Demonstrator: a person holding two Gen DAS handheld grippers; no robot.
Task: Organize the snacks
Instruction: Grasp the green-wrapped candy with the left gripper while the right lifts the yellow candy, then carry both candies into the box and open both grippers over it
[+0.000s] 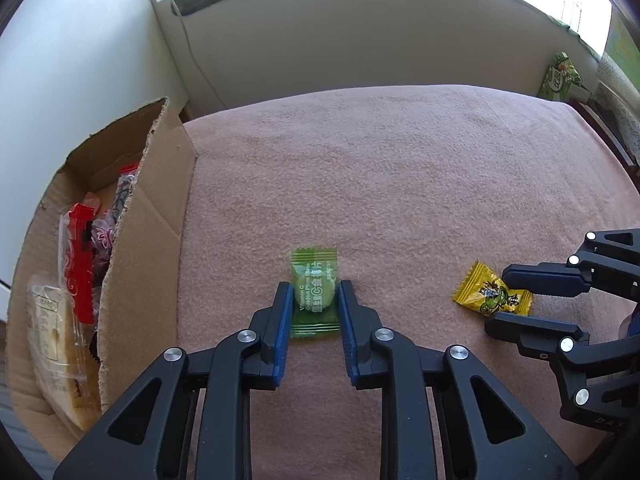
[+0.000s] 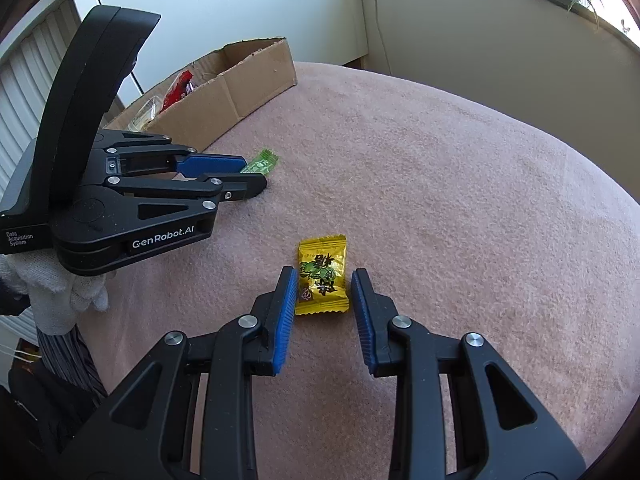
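Note:
A green candy packet [image 1: 314, 293] lies flat on the pink cloth, between the fingers of my left gripper [image 1: 314, 290]. The pads touch or nearly touch its sides; I cannot tell whether they grip. A yellow candy packet [image 2: 322, 276] lies on the cloth between the fingers of my right gripper [image 2: 325, 276], which is open with gaps on both sides. The yellow packet [image 1: 492, 295] and right gripper [image 1: 500, 296] also show in the left wrist view. The left gripper [image 2: 252, 174] and the green packet's end [image 2: 262, 162] show in the right wrist view.
An open cardboard box [image 1: 148, 216] at the table's left edge holds several snacks, among them a red packet [image 1: 80, 256] and a wrapped bread slice [image 1: 56, 344]. The box also shows in the right wrist view [image 2: 248, 76]. A green carton [image 1: 560, 76] stands far right. A pink cloth [image 1: 380, 168] covers the table.

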